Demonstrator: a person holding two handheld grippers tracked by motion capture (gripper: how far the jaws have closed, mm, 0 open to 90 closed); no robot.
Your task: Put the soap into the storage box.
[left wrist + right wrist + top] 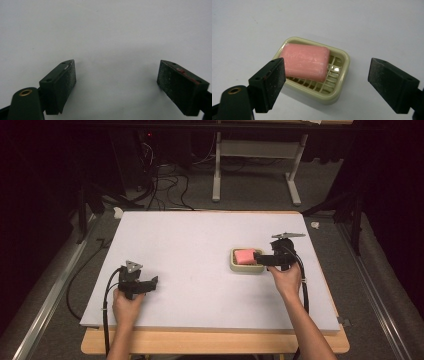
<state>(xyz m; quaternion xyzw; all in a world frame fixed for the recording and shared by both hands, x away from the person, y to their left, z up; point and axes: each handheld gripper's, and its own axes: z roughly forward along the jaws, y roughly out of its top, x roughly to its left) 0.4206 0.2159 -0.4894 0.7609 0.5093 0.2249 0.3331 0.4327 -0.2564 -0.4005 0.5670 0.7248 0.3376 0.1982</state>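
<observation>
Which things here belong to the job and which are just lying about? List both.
Likely in the job:
- pink soap bar, lying in the dish
- cream soap dish
- right gripper, open, aimed at the dish
- left gripper, open over bare table

Lying about:
- small white object at the table's far left corner
- cables on the floor

Dim lab: cable tangle (162,182), railed floor, lone worktable (200,235).

- Cream slatted plastic soap dish (338,82): near-left corner hidden behind the right hand-held gripper (327,82)'s jaw; slats under pink soap bar (305,61) covered.
- High view: dish's right end masked by that gripper.
- Small white object (315,225) off the white table (190,250)'s far-right corner: too small to identify.
</observation>
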